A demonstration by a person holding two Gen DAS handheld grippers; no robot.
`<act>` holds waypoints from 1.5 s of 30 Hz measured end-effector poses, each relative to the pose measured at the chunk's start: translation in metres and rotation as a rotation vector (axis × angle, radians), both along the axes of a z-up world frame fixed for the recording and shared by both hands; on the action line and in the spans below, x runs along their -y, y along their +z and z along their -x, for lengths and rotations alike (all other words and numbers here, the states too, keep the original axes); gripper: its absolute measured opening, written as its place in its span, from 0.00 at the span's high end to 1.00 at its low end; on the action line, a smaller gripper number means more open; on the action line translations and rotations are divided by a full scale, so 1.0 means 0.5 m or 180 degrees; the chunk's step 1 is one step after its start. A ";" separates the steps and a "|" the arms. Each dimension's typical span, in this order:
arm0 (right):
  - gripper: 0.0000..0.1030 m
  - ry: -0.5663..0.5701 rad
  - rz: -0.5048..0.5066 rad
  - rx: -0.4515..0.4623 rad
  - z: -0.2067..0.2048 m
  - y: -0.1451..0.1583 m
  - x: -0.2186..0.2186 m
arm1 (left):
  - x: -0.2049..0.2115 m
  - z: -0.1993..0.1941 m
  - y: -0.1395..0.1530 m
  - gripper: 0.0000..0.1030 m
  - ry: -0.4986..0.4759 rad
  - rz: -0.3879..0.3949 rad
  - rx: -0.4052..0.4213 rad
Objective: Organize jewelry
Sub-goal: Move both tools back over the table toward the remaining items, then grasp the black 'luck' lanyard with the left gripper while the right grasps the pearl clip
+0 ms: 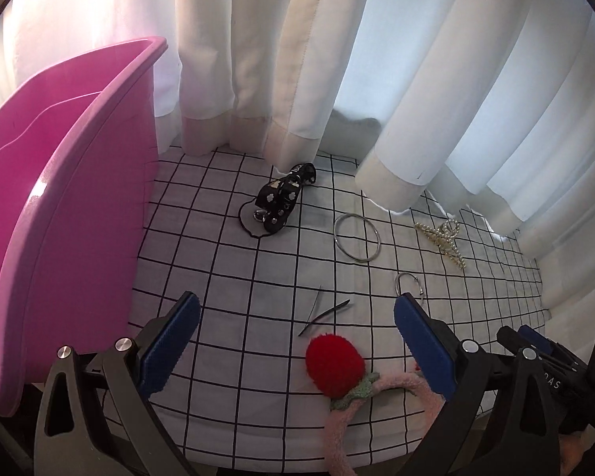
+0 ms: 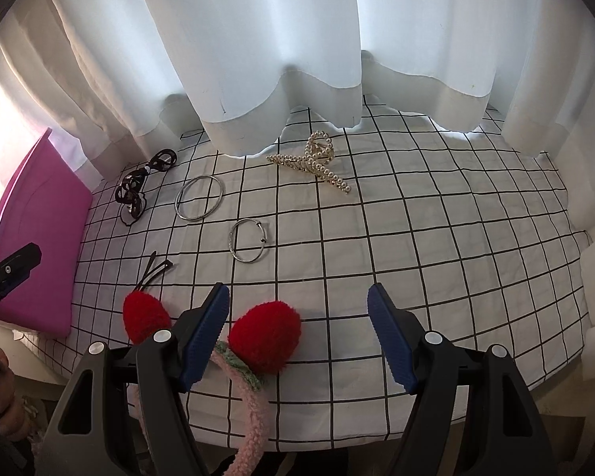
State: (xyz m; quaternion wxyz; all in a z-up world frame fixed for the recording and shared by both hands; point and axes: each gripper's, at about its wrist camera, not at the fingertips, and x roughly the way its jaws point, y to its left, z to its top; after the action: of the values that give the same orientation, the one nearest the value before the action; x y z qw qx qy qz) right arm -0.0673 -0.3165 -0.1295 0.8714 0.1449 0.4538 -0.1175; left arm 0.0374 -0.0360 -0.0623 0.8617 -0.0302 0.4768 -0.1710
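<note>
My left claw [image 1: 297, 333]: it is open, both blue pads well apart, nothing pressed between them. It hangs above the near edge of the tabletop [image 1: 234, 277], which has a white cloth with black grid lines.
My right claw [image 2: 297, 329]: it is also open and holds nothing. One red pom-pom of the headband lies between its pads, touching neither as far as I can see.
Headband [image 2: 254, 404]: a pink fluffy headband with two red pom-poms [image 2: 267, 341] and small green leaves, at the near edge of the tabletop, part of it hanging over the edge.
Black hair pins [image 1: 325, 311]: two thin pins crossing, just beyond the pom-pom, between my left pads in the view.
Small silver bangle [image 2: 248, 241]: an open ring with small end caps, flat on the cloth, beyond my right claw.
Large silver bangle [image 2: 199, 197]: flat on the cloth, further back and to the left of the small one.
Black strap [image 1: 283, 198]: a black band with white shapes and a metal piece, near the curtain.
Pearl hair claw clip [image 2: 315, 160]: gold with pearls, at the back, close to the curtain hem.
Pink plastic bin [image 1: 59, 198]: on the left side of the tabletop, standing tall beside my left claw.
White curtain [image 2: 277, 39]: it hangs behind everything, the hems touching the cloth.
</note>
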 end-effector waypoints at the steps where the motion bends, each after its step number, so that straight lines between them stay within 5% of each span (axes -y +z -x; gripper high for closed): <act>1: 0.33 -0.0004 0.0010 -0.0002 -0.008 -0.002 0.006 | 0.003 -0.013 -0.005 0.06 0.0028 -0.0010 0.0011; 19: 0.33 0.0076 0.0047 -0.0159 -0.205 -0.095 0.105 | 0.072 -0.230 -0.151 0.06 0.0304 -0.0309 -0.0141; 45: 0.29 0.0325 0.0436 -0.0337 -0.369 -0.168 0.107 | 0.106 -0.336 -0.247 0.06 0.0215 -0.0659 -0.0254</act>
State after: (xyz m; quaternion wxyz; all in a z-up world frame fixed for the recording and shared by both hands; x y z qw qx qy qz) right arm 0.1173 -0.3700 -0.2137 0.8589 0.0553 0.4969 -0.1112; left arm 0.2052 -0.0892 -0.1857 0.8458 0.0361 0.5245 -0.0904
